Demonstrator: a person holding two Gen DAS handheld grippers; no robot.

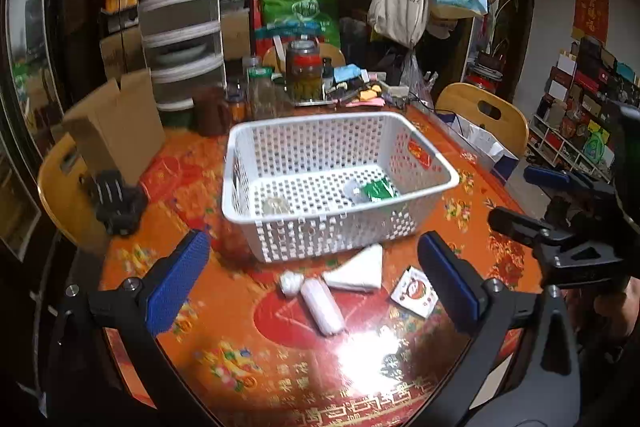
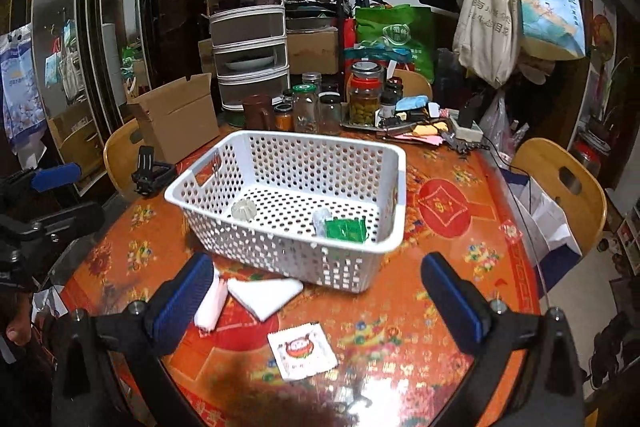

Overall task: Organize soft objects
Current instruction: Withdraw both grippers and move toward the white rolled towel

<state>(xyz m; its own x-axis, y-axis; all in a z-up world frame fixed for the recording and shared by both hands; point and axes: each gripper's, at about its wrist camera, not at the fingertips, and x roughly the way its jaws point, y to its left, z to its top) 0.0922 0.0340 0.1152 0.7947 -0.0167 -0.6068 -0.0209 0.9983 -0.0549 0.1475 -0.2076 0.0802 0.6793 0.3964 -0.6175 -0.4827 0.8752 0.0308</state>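
A white perforated basket stands mid-table. Inside lie a green packet, a clear wrapped item and a pale round object. In front of it on the table lie a white roll, a small white bundle, a folded white cloth and a white sachet with a red print. My left gripper is open above these. My right gripper is open over the sachet; it also shows in the left view.
The round table has a red-orange patterned cover. Jars, a cardboard box, a black clamp and clutter stand behind the basket. Wooden chairs ring the table.
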